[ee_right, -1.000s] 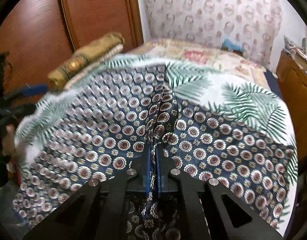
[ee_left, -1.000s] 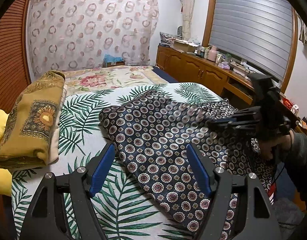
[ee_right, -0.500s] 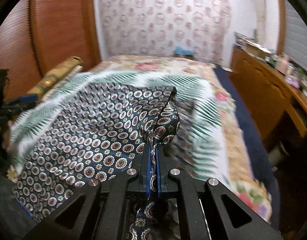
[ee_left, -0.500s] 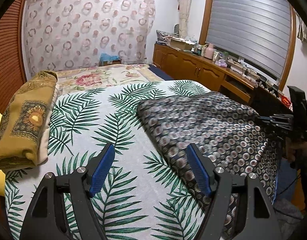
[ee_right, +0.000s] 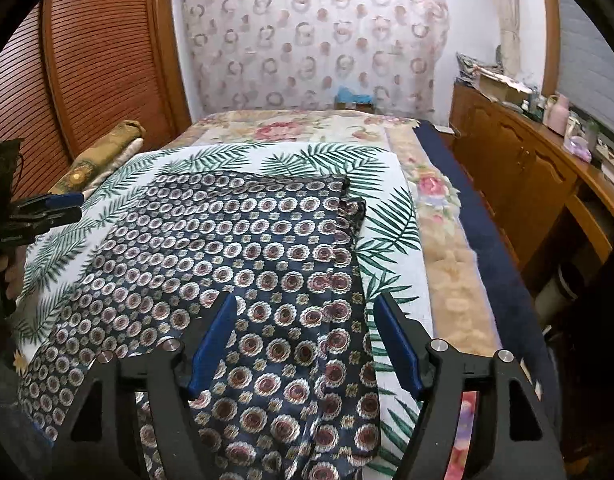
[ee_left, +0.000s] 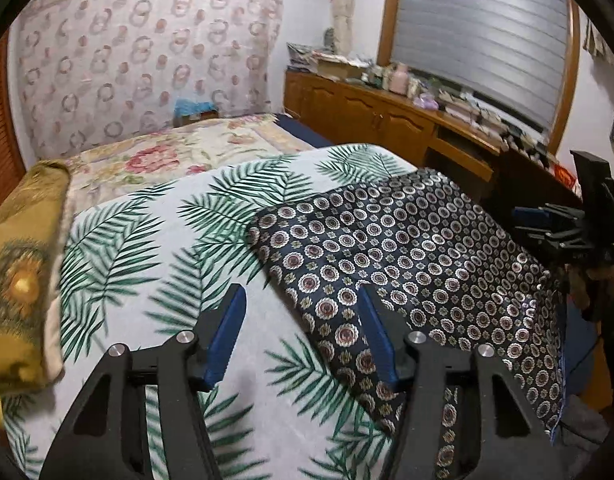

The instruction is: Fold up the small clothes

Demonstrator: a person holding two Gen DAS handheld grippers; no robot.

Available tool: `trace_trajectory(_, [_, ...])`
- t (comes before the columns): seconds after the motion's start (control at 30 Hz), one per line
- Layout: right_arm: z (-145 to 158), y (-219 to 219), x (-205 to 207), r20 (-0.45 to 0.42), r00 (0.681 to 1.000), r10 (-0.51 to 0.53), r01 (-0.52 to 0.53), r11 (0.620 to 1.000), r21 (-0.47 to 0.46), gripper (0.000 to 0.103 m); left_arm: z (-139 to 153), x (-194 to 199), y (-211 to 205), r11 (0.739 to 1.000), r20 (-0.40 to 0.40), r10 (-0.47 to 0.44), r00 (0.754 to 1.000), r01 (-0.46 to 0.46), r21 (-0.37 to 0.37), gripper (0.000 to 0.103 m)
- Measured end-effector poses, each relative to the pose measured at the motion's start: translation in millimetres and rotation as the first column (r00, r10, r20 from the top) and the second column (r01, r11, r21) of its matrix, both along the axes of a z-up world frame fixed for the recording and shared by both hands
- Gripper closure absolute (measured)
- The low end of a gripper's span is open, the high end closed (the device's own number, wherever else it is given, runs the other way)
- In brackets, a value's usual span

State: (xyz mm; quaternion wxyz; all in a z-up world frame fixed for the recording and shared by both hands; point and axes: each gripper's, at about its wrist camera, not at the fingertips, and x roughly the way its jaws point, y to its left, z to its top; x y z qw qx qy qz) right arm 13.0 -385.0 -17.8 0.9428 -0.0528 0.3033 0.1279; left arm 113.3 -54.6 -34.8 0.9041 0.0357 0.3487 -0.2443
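Now your right claw point(ee_right: 307, 336) has just been opening: its blue pads stand apart above the near edge of the navy patterned cloth point(ee_right: 243, 240), which lies between them unpressed. The cloth lies folded double on the palm-leaf sheet point(ee_right: 391, 236) of the bed, toward the sheet's right side in that view, its far corners slightly offset. Your left claw point(ee_left: 303, 328) has just been closing partway, yet its pads remain apart with nothing gripped; it hangs over the cloth's left edge point(ee_left: 407, 256). A folded mustard-yellow textile point(ee_left: 23, 280) rests along the bed's left side.
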Motion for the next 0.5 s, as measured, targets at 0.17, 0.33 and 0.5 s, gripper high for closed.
trace_trajectory(0.17, [-13,-7,15,-0.046,0.999,-0.023,0.023,1.000,-0.007,0.030,-12,27,-10,1.000,-0.070,-0.007,0.997,0.007,0.004,0.053])
trace_trajectory(0.33, [-16,-10,31,-0.090,0.996,-0.028,0.031,0.999,0.024,0.030,-26,51,-19,1.000,-0.126,0.010,0.992,-0.007,0.028,0.053])
trace_trajectory(0.5, [-23,-15,45,-0.136,0.991,0.013,-0.001,0.996,0.086,0.030,-34,55,-25,1.000,-0.157,0.009,0.988,-0.005,0.030,0.053])
